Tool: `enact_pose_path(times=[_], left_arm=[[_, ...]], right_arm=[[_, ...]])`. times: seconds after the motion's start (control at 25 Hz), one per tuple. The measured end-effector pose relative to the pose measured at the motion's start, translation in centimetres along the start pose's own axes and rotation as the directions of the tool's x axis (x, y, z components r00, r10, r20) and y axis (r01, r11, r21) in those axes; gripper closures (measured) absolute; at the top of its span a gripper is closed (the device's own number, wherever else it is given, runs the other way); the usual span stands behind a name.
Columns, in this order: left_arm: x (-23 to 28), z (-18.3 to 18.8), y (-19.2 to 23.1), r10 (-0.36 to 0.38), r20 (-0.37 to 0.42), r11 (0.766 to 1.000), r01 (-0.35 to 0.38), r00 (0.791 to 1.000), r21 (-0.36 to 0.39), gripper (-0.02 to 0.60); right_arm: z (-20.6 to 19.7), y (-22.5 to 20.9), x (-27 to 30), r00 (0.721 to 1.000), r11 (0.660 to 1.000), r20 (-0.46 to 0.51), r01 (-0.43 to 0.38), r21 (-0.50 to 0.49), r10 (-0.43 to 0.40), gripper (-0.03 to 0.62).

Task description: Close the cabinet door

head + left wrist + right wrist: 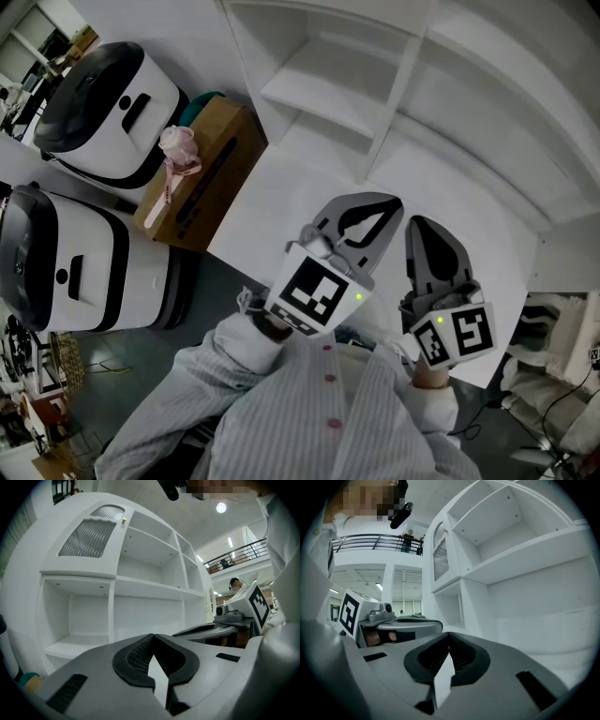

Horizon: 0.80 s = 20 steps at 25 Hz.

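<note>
Cabinet (150,588): door (91,538) appearing shut, task seemingly finishing. Left gripper (151,637), right gripper (449,634): both clenching nothing, hovering clear.

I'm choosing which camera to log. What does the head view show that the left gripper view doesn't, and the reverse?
Only the head view: the left gripper's marker cube, a pink item and the dark floor. Only the left gripper view: the cabinet's ribbed-glass door, a ceiling light and a balcony railing. Both: the white open shelves and the right gripper.
</note>
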State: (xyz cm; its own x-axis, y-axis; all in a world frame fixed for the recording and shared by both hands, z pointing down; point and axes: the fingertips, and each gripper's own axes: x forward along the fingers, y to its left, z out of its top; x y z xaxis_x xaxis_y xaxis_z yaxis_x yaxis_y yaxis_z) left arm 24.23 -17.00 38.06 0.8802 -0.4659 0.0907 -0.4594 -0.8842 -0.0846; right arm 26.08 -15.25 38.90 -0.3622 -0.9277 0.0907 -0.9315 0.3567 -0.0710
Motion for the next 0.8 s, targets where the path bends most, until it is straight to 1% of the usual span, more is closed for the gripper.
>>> enact_pose_path(times=[0.24,0.56,0.8], left_arm=[[-0.13,-0.2,0.33,0.006,-0.004,1.0,-0.006,1.0,0.0,0.571],[0.26,-0.54,-0.01,-0.007,-0.011,1.0,0.007,1.0,0.0,0.571],[0.6,-0.32,0.09,-0.005,0.0,1.0,0.005,1.0,-0.008,0.571]], right_arm=[[-0.08,-0.21,-0.09,1.0,1.0,-0.002,0.013,-0.001,-0.013,0.58],[-0.29,-0.52,-0.11,1.0,1.0,-0.009,0.022,0.001,-0.022,0.582],[-0.26,-0.76,-0.18,1.0,1.0,-0.01,0.02,-0.002,-0.02,0.582]])
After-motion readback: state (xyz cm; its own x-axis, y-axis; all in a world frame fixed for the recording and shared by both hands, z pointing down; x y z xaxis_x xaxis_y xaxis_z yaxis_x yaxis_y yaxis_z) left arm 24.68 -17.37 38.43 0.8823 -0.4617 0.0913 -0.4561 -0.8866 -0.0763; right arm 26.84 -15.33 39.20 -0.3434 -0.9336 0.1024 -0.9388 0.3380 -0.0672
